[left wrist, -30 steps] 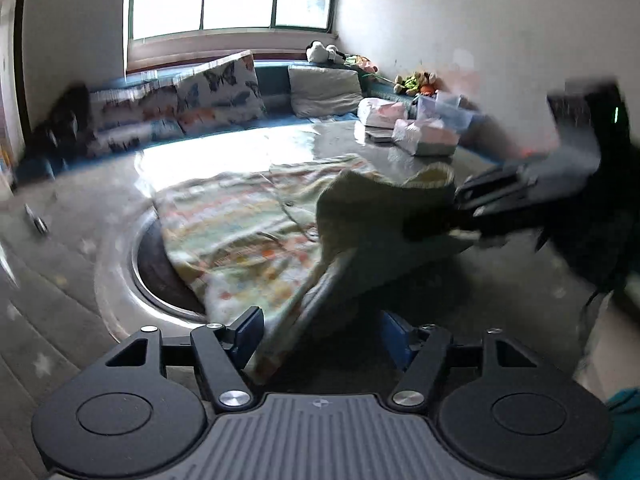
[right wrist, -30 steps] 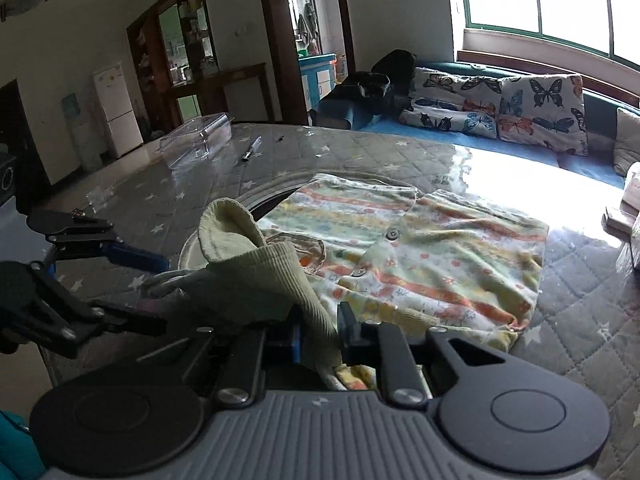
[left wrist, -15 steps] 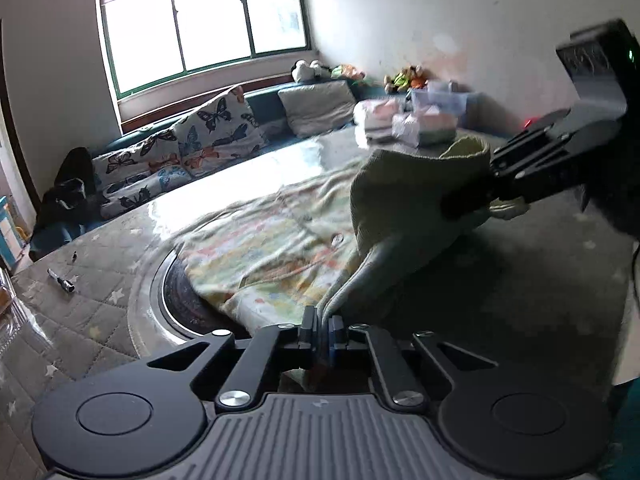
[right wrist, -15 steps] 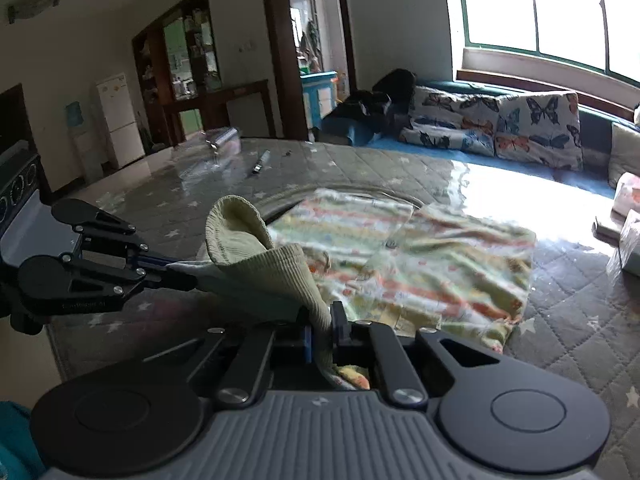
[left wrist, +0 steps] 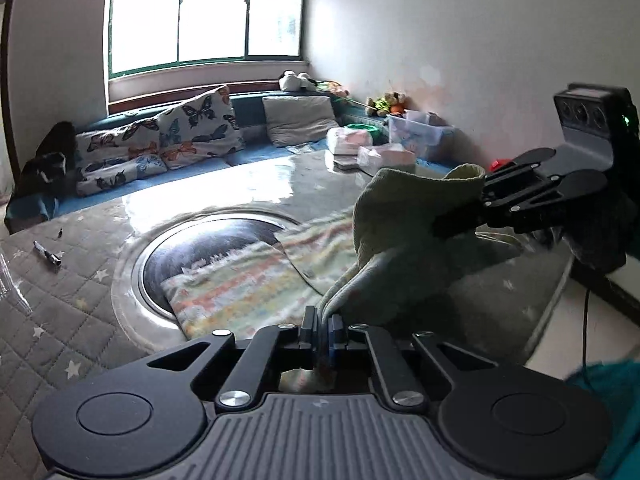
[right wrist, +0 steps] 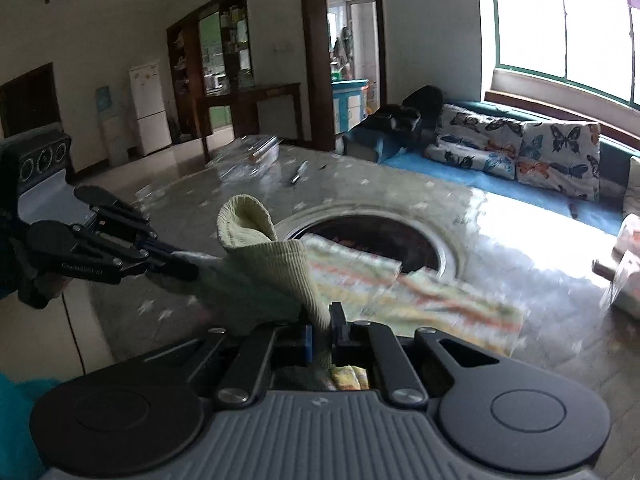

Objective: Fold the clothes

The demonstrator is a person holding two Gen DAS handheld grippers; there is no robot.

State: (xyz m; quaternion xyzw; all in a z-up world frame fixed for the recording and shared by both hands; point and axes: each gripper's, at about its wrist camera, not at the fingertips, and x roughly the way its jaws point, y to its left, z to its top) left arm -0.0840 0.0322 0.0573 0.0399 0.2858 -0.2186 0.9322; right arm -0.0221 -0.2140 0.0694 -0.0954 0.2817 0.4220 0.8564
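Note:
A pastel striped garment (left wrist: pixel 248 284) (right wrist: pixel 420 296) lies partly on the grey quilted table (left wrist: pixel 60 320), trailing over the round inset (left wrist: pixel 208 248). Its pale green ribbed part (left wrist: pixel 408 216) (right wrist: pixel 260 264) is lifted off the table and stretched between both grippers. My left gripper (left wrist: pixel 322 324) is shut on a fold of that fabric; in the right wrist view the left gripper (right wrist: pixel 172 270) pinches the ribbed part from the left. My right gripper (right wrist: pixel 322 328) is shut on the ribbed edge, and the right gripper (left wrist: pixel 440 226) shows in the left wrist view gripping from the right.
A marker pen (left wrist: pixel 48 257) lies at the table's left. A clear plastic box (right wrist: pixel 248 152) stands at the far side. Wrapped packs (left wrist: pixel 372 148) sit at the far right corner. The table edge (left wrist: pixel 552 320) drops to the floor on the right. Butterfly cushions (left wrist: pixel 160 144) line the window bench.
My left gripper went from open to shut on the garment. Both grippers rose and pulled the garment back, which uncovered much of the round inset.

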